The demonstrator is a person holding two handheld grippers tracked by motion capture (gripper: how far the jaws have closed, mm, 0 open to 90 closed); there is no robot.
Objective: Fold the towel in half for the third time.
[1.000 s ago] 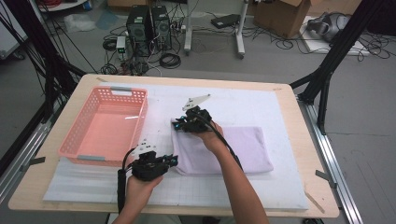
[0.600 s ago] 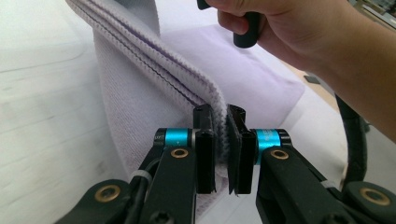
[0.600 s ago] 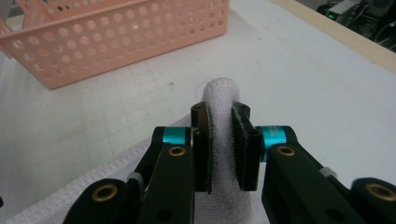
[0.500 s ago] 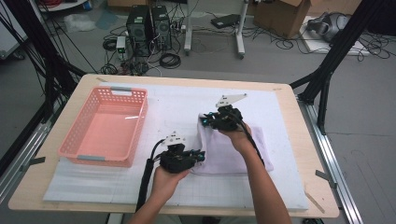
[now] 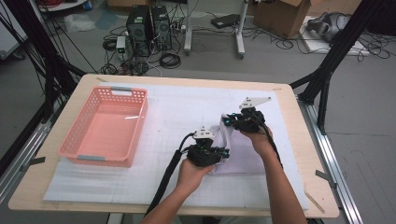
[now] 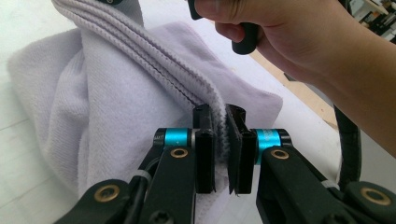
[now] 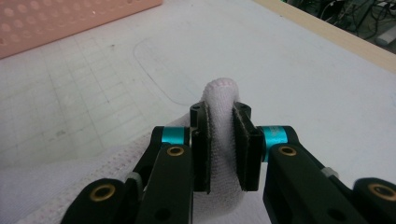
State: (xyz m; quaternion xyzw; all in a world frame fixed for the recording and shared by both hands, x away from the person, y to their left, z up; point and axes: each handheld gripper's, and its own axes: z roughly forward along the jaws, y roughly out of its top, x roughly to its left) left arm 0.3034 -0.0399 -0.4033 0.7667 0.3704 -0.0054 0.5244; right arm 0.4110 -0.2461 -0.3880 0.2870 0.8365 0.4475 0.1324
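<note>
Grey floor (image 5: 280,60) (cables, computer towers (image 5: 149,28)) behind wooden table (image 5: 299,121).

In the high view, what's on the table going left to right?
Pink basket → left gripper, shut on the towel's near edge → right gripper, shut on its far edge.

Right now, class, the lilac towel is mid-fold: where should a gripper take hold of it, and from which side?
Grip the towel at its hemmed edge, coming side-on along the table. The edge is thin and ridged, so closed jaws pinch it, as the left gripper and right gripper do now, clamped on its lifted corners.
</note>
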